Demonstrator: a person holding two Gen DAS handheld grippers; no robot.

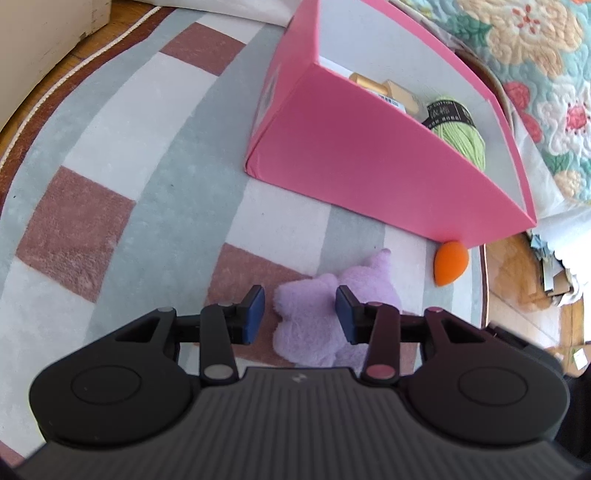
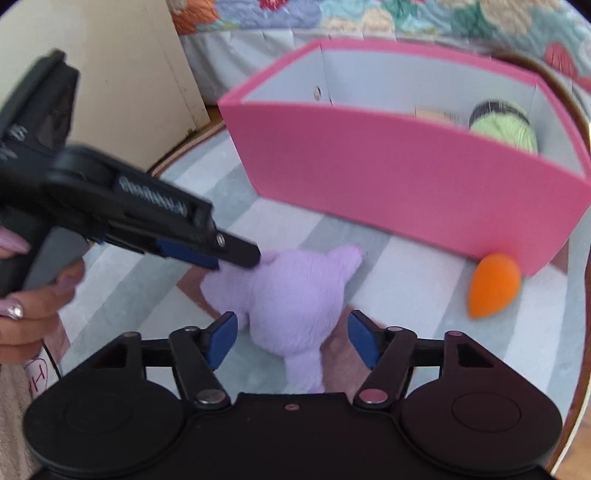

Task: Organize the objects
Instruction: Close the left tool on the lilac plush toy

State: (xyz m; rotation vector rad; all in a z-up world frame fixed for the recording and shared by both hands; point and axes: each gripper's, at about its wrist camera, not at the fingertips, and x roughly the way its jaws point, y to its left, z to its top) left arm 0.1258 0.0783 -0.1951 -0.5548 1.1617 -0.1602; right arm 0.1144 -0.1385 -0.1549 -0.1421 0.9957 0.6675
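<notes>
A purple plush toy [image 1: 314,321] lies on the checked rug [image 1: 147,177], also in the right wrist view [image 2: 291,299]. My left gripper [image 1: 301,314] is open with its blue pads either side of the plush; from the right wrist view its fingertips [image 2: 236,254] touch the plush's left side. My right gripper [image 2: 291,341] is open, straddling the plush's near end. An orange teardrop sponge [image 1: 450,262] [image 2: 493,290] lies by the corner of the pink box [image 1: 369,155] [image 2: 388,181], which holds green yarn [image 1: 461,129] [image 2: 504,127] and tan items [image 1: 391,94].
A bed with a floral quilt [image 1: 535,55] [image 2: 369,14] stands behind the box. A cream cabinet [image 2: 122,74] is at the left. Wooden floor with paper clutter [image 1: 546,280] lies past the rug's right edge.
</notes>
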